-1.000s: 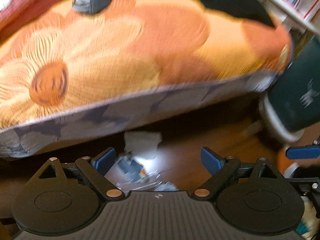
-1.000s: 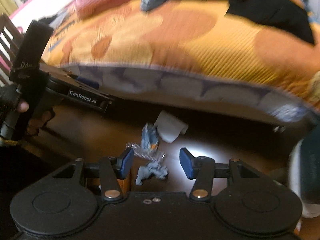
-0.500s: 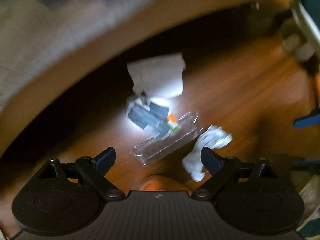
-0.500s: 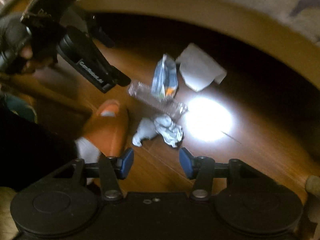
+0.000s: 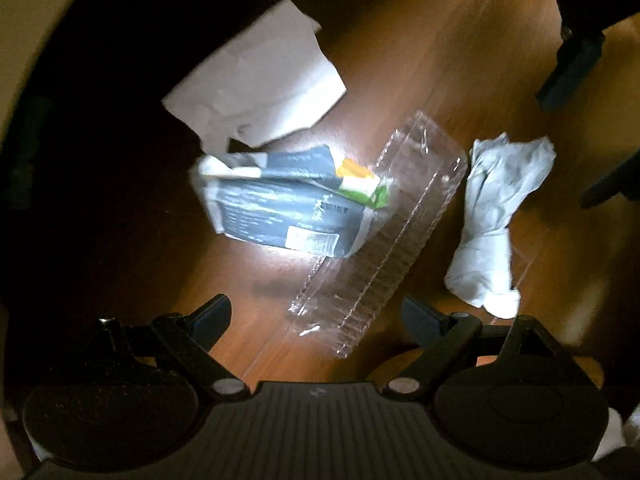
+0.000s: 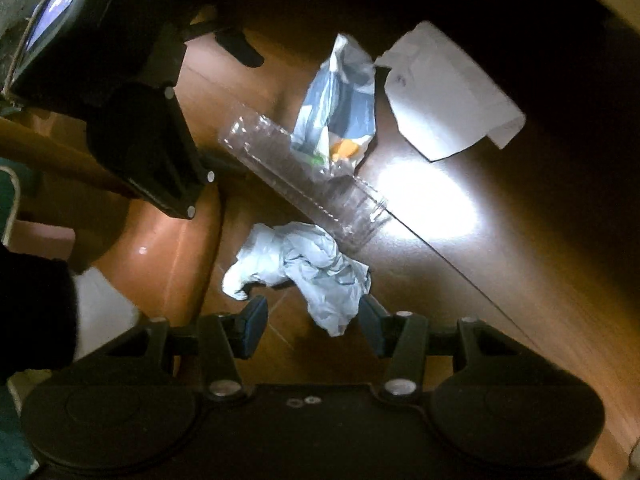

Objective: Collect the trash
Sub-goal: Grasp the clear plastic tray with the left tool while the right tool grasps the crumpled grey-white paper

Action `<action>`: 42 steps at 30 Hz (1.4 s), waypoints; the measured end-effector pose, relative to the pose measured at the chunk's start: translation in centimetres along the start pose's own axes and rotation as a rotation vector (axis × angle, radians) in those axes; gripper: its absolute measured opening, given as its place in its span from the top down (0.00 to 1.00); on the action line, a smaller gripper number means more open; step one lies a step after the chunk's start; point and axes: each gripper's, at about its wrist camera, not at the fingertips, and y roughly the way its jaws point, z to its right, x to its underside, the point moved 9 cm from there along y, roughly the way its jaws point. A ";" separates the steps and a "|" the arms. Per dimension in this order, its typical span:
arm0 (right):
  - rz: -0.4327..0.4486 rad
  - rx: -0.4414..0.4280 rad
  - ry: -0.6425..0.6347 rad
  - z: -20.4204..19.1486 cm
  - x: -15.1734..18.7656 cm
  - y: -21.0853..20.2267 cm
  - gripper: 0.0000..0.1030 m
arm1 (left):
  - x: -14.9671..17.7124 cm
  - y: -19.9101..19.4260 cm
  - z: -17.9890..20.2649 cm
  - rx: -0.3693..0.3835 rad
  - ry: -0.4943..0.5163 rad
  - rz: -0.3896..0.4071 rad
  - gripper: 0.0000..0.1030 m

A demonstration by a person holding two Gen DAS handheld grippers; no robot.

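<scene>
In the left wrist view, the left gripper (image 5: 316, 318) hangs over the wooden floor (image 5: 400, 60) with its fingers spread wide, holding nothing. In front lie a clear plastic tray (image 5: 380, 232), a blue wrapper (image 5: 288, 204), a white paper (image 5: 256, 80) and a crumpled tissue (image 5: 496, 216).

In the right wrist view, the right gripper (image 6: 314, 326) is also spread, the crumpled tissue (image 6: 304, 264) just between its fingertips, not pinched. An orange slipper (image 6: 168, 252) is at the left.

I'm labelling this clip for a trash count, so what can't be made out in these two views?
- Print on the blue wrapper: blurred in both views.
- Contents of the clear plastic tray: glare, left view; wrapper overlaps it, right view.
- Floor past the white paper: lost in shadow.
- Orange slipper: partly behind the left tool.
</scene>
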 end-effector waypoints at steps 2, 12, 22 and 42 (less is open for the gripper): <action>-0.008 0.006 -0.001 0.3 -0.1 1.2 0.51 | -0.1 1.1 0.1 -0.002 0.001 -0.005 0.10; -0.037 0.022 -0.029 0.6 -0.9 5.3 0.51 | -0.2 4.7 1.2 0.006 0.077 -0.027 0.29; -0.029 0.048 -0.021 0.2 -1.5 6.3 0.89 | -0.4 4.5 2.5 0.075 0.037 0.007 0.51; 0.119 0.223 0.373 8.1 6.6 -12.2 0.95 | -4.3 -1.4 5.1 0.572 -0.401 0.011 0.58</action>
